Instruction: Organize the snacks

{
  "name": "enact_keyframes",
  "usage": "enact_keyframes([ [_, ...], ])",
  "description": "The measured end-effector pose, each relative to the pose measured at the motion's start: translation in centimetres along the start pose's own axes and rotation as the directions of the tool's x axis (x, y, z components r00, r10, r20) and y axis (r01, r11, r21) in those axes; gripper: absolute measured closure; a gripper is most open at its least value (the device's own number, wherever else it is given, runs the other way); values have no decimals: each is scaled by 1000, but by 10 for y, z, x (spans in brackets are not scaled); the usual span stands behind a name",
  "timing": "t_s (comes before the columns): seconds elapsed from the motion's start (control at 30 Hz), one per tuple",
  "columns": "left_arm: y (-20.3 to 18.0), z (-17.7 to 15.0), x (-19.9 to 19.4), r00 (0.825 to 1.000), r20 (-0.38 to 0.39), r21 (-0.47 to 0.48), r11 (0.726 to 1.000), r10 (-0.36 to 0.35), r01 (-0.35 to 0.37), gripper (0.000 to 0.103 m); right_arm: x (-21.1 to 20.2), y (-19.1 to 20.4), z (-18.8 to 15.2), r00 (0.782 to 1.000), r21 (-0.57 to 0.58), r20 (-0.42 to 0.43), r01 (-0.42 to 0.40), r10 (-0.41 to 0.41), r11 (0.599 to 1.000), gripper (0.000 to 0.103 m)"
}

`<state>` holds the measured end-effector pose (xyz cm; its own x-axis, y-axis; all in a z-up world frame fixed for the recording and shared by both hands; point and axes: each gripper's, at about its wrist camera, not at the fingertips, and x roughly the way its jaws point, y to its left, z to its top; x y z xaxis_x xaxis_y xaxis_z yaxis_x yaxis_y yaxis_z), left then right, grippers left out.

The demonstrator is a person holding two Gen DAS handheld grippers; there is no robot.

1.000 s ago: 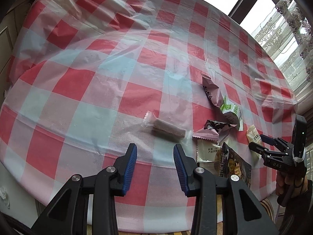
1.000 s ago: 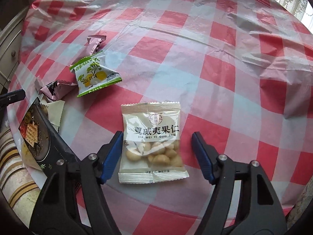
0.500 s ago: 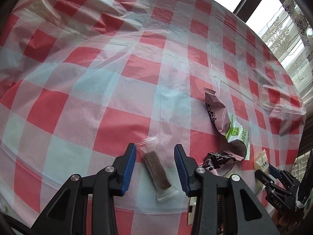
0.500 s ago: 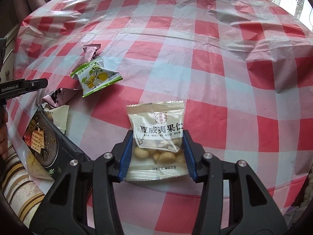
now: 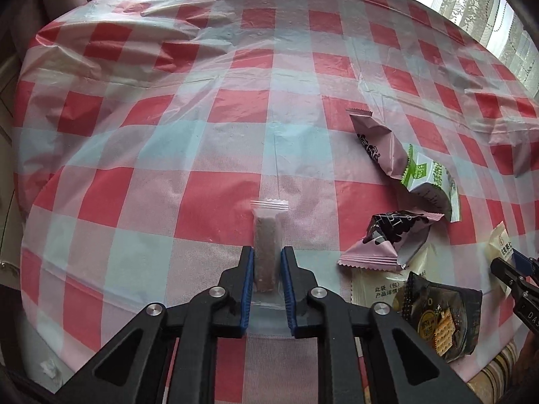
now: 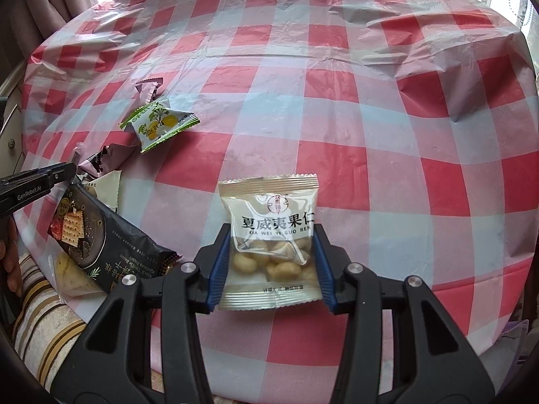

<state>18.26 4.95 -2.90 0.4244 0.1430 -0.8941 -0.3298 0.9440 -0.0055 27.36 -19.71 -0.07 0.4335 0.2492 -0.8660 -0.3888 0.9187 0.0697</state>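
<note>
My left gripper (image 5: 266, 262) is shut on a clear-wrapped brown snack bar (image 5: 266, 235), which points away from me over the red-and-white checked tablecloth (image 5: 219, 107). My right gripper (image 6: 271, 250) is shut on a clear packet of macadamia nuts (image 6: 271, 232), held by its two sides. The right gripper also shows at the right edge of the left wrist view (image 5: 515, 269). The left gripper shows at the left edge of the right wrist view (image 6: 40, 181).
A pile of snacks lies near the table's front edge: a black cracker pack (image 5: 441, 316), a pink-black packet (image 5: 390, 235), a pink packet (image 5: 377, 141), a green-white packet (image 5: 427, 178), a cream packet (image 5: 374, 289). A striped cushion (image 6: 43, 320) lies below the edge.
Both grippers have closed further on their snacks. The left one has turned so the bar points straight ahead, and its jaws now pinch it. The right one holds the nut packet slightly higher.
</note>
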Motion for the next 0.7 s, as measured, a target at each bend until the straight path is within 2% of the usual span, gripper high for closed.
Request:
enact_keyframes([
  [0.1, 3, -2, -2, 1000, 10, 2, 1000, -3, 3, 90, -9, -1, -7, 1000, 10, 11, -3, 3, 1000, 53],
  [0.2, 9, -7, -12, 999, 32, -23, 999, -39, 40, 90, -20, -3, -13, 1000, 23, 25, -2, 1, 1000, 53],
  [0.4, 9, -16, -45, 993, 106, -39, 998, -50, 54, 90, -37, -10, -28, 999, 54, 44, -4, 1, 999, 53],
  [0.5, 3, -21, -60, 989, 128, -26, 997, -67, 70, 90, -48, -15, -34, 998, 72, 60, 1, -5, 997, 53],
  [0.7, -26, -29, -90, 976, 161, 30, 989, -150, 147, 90, -67, -31, -51, 997, 118, 79, 15, -24, 993, 53],
])
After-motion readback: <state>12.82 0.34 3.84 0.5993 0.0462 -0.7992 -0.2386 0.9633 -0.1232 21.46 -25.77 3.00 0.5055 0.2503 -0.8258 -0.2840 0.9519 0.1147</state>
